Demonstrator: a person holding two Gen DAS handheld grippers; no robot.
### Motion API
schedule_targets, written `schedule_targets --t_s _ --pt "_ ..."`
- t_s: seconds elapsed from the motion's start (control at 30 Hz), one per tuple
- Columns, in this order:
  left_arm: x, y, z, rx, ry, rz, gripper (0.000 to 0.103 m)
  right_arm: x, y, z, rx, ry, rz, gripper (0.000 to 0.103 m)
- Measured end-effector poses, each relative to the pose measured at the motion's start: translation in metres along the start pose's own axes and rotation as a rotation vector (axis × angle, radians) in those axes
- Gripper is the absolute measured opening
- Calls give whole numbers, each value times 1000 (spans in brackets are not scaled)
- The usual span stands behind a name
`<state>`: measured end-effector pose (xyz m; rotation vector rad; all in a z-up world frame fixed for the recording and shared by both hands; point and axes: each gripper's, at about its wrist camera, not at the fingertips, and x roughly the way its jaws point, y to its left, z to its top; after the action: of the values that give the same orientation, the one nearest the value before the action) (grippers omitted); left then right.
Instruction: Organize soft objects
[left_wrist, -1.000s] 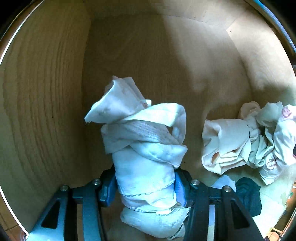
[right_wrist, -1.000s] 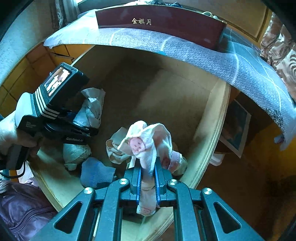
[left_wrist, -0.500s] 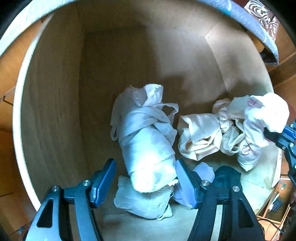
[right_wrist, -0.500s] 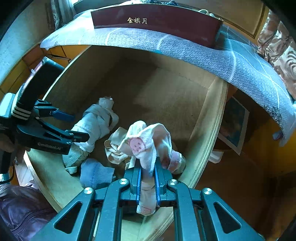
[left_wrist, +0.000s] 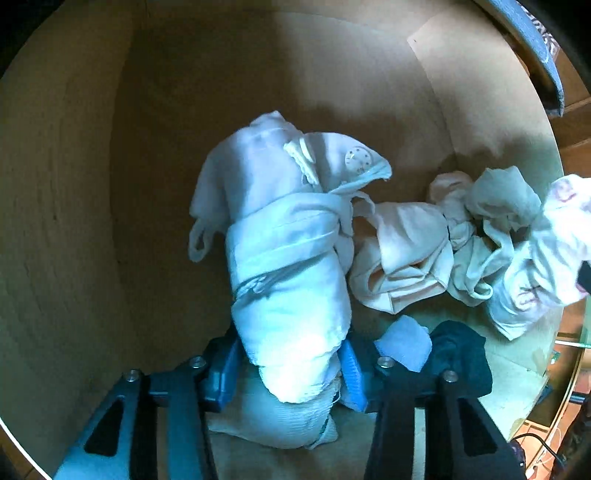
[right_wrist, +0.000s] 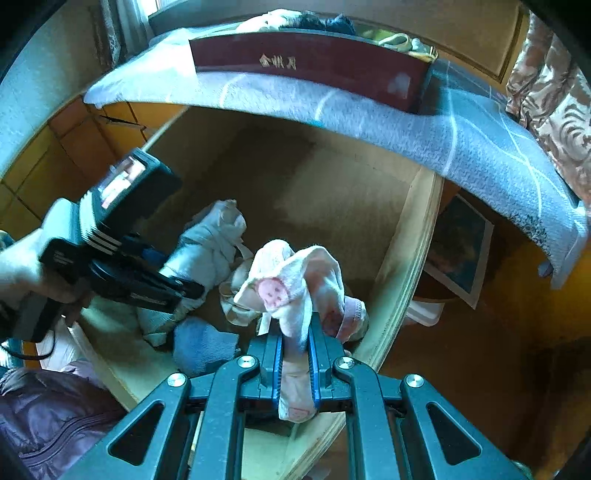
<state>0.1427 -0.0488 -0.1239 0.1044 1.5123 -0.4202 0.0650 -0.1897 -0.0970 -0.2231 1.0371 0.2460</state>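
A rolled white cloth bundle (left_wrist: 288, 258) lies in the wooden drawer (left_wrist: 332, 74). My left gripper (left_wrist: 288, 369) points down over its near end, and its jaws are closing with the blue pads (left_wrist: 221, 369) pressing both sides of the bundle. The right wrist view shows the same left gripper (right_wrist: 184, 291) on the bundle (right_wrist: 207, 251). My right gripper (right_wrist: 295, 354) is shut on a white and pink garment (right_wrist: 291, 280) held over the drawer's near right corner. A crumpled cream cloth pile (left_wrist: 406, 251) lies right of the bundle.
A blue sock (right_wrist: 203, 343), a dark sock (left_wrist: 461, 358) and a white knitted piece (left_wrist: 273, 421) lie at the drawer's front. Behind the drawer, a dark red box (right_wrist: 314, 62) rests on a patterned blue-grey cloth (right_wrist: 443, 129). A purple jacket (right_wrist: 44, 424) is at lower left.
The left jaws opened wide and let the bundle lie on the drawer floor, then came back in around its near end. The right gripper and its garment stayed put.
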Motion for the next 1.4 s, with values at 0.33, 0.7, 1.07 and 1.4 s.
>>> schedule_targets --t_s 0.33,0.7,1.07,1.4 --pt "-12 -9 -4 21 -26 -1 37 -37 8 4 -4 -75 20 12" --pt "-8 -5 -1 -8 -27 -43 36 -112 -3 11 82 -248 113 12" --pt "10 -9 -2 -13 -32 -50 36 -153 -40 103 171 -433 147 12" --pt "11 -5 -1 -30 -31 -68 36 -122 -80 219 284 -416 189 12"
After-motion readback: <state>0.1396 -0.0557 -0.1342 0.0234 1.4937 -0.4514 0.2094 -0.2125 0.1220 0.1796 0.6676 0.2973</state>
